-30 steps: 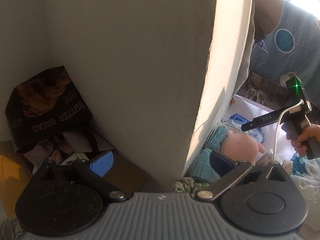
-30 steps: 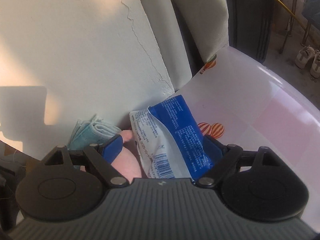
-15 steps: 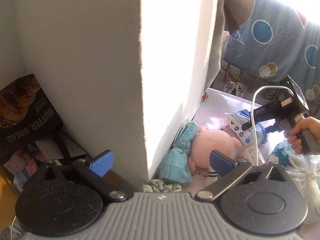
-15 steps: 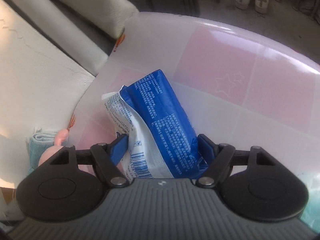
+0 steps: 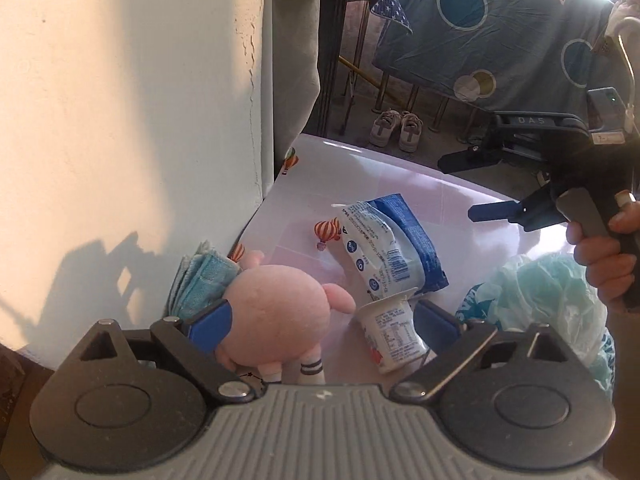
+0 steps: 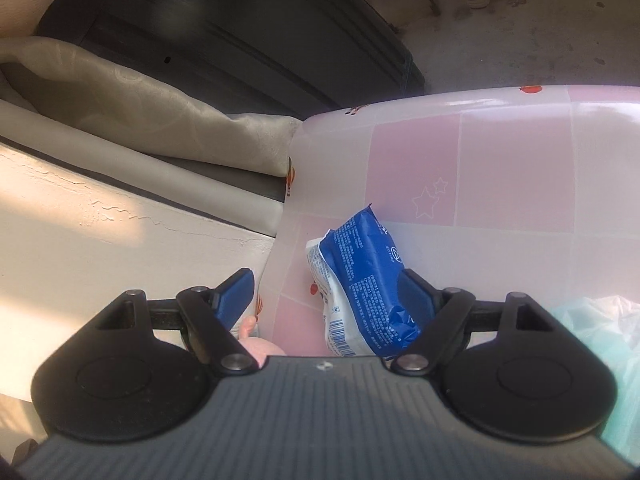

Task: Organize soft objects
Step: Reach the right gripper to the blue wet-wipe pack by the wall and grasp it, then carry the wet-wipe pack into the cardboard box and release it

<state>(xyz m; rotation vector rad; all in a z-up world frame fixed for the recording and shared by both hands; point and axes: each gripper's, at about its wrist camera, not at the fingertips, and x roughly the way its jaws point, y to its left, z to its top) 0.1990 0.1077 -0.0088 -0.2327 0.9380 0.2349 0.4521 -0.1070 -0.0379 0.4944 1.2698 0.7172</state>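
A pink plush toy (image 5: pixel 276 308) lies on the pink-and-white table (image 5: pixel 400 176) against a folded teal towel (image 5: pixel 200 280). My left gripper (image 5: pixel 322 320) is open, its fingers either side of the plush and a tipped yogurt cup (image 5: pixel 394 332), not pressing them. A blue-and-white packet (image 5: pixel 392 252) lies further out. My right gripper (image 5: pixel 480 186), held by a hand (image 5: pixel 608 256), hovers above the table at the right. In the right wrist view this gripper (image 6: pixel 326 296) has its jaws opening over the packet (image 6: pixel 360 280), with the pads off it.
A cream wall (image 5: pixel 140 120) and a curtain (image 6: pixel 140 112) border the table on the left. A crumpled teal plastic bag (image 5: pixel 552 292) sits at the right. Beyond the table edge are shoes (image 5: pixel 396 132) on the floor and a hanging blue sheet (image 5: pixel 500 20).
The left view swung from behind the wall corner to over the table, and the plush now sits between its fingers. The right gripper rolled and drew back from the packet.
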